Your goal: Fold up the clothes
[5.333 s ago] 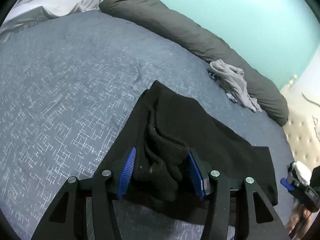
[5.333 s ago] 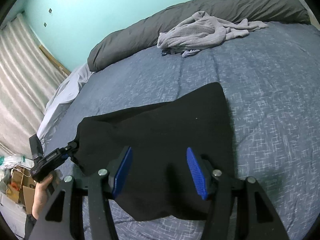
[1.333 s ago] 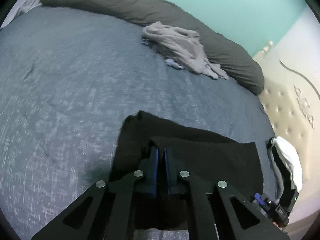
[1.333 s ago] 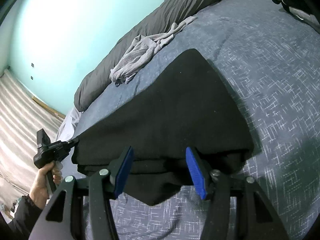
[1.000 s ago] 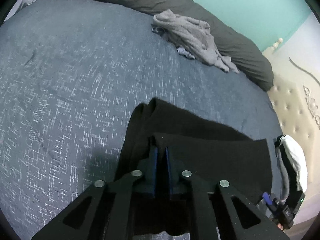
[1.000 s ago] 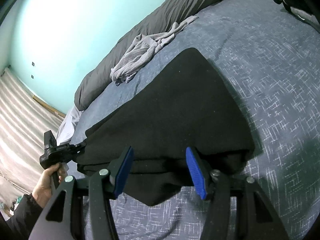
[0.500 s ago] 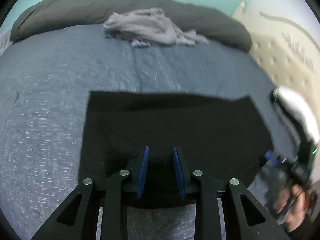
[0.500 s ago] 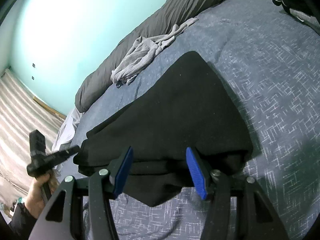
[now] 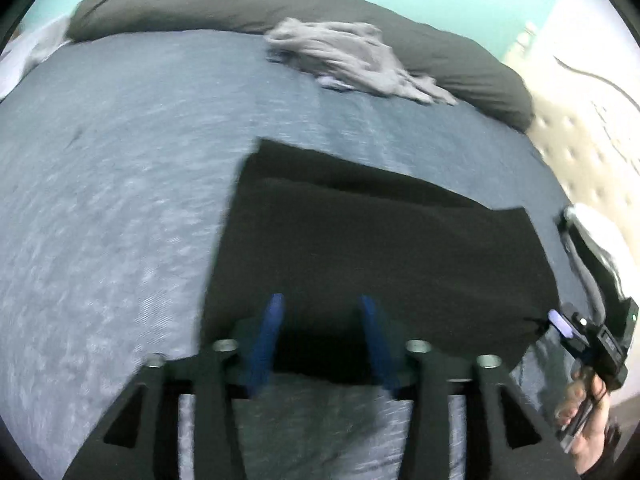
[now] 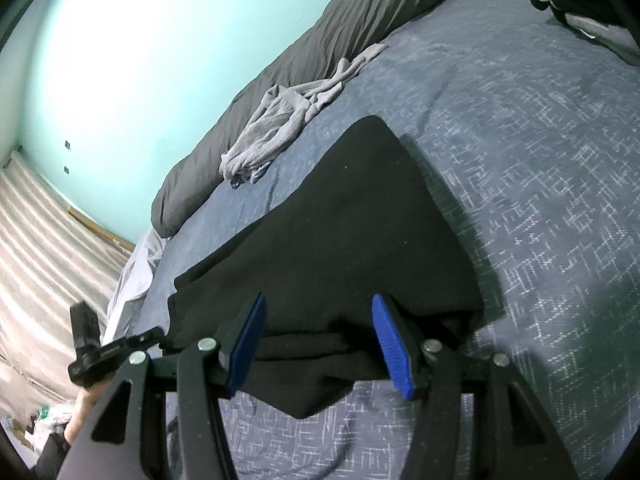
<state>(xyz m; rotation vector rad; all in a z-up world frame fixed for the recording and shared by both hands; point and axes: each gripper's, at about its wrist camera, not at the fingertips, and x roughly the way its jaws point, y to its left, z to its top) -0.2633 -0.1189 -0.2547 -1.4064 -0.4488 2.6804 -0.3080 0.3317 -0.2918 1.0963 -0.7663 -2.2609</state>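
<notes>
Closest in, both claws gape with nothing between the blue pads: the left gripper (image 9: 320, 336) and the right gripper (image 10: 318, 340) each hang low over the near edge of the black garment (image 9: 372, 248). It lies flat on the blue-grey bedspread (image 9: 120, 168), doubled over in layers, its long axis running left to right across both claws — so either could take an end. The left one sits over the garment's left half; the right is angled in over the right corner, where a loose lower layer pokes out toward the person. Whether another fold is due, I can't tell. Farther off, a crumpled grey garment (image 10: 280, 128) lies against the dark duvet roll (image 9: 200, 4) — not folded.
</notes>
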